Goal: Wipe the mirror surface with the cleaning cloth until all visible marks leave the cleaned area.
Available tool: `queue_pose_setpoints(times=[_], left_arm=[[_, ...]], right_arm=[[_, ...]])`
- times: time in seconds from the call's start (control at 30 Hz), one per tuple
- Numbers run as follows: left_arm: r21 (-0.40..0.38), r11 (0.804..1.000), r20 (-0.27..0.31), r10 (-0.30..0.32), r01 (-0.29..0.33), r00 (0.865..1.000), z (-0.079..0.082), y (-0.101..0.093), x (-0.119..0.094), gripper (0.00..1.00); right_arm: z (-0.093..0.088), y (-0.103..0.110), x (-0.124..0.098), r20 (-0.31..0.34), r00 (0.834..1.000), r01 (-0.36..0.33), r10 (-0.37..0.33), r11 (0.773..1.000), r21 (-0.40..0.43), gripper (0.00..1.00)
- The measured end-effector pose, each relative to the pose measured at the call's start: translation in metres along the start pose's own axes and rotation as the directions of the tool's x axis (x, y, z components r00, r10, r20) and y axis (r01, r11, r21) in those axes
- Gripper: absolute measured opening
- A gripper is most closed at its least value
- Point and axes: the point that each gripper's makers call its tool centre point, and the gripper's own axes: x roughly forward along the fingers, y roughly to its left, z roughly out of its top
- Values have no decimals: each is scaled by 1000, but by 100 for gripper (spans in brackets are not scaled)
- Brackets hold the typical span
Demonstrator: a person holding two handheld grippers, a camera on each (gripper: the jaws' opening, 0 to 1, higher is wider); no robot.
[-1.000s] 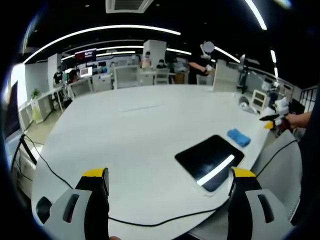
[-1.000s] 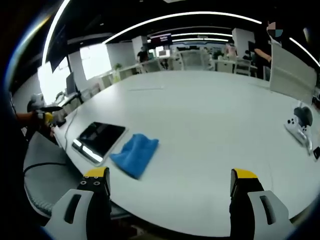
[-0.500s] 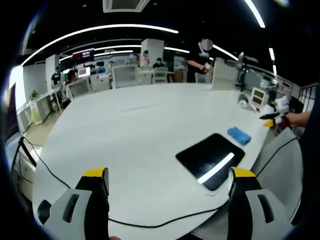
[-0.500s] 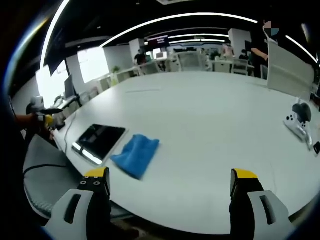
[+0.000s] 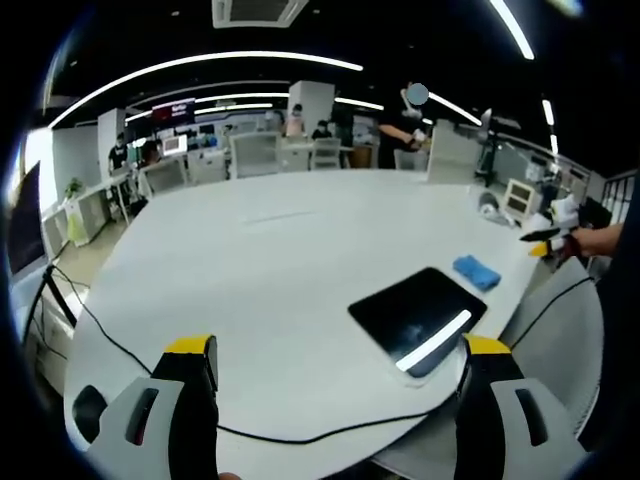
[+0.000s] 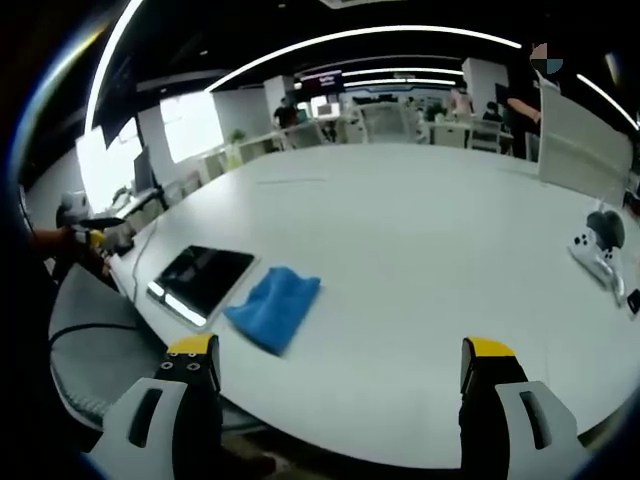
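Dark rectangular mirror [image 5: 417,317] flat near the white tabletop [image 5: 280,260] edge, long axis running toward the blue cleaning cloth [image 6: 275,309] just beside its short end, left tongs [image 5: 335,350] spread and empty, right tongs [image 6: 340,352] spread and empty, both above the tabletop

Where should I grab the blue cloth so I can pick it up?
Probably its bunched near edge. In the right gripper view the cloth lies flat and rumpled on the table, beside the mirror, free on the side facing the right hand-held gripper. Its jaws stand wide open, so come down from above and pinch a raised fold there.
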Motion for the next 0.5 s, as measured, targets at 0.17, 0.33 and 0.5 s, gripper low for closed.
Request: queue_pose_setpoints(times=[0.17, 0.33, 0.5], left_arm=[[2, 1000, -3, 2, -2, 1000, -1, -1, -1, 100], [4, 1000, -3, 0, 0, 1000, 1, -2, 2, 100], [7, 1000, -1, 0, 0, 1000, 3, -4, 3, 100]], right_arm=[[1, 0, 0, 0, 1000, -3, 3, 1000, -10, 100], [0, -1, -3, -5, 1000, 5, -5, 1000, -12, 100], [-4, -3, -6, -11, 1000, 15, -15, 1000, 9, 100]])
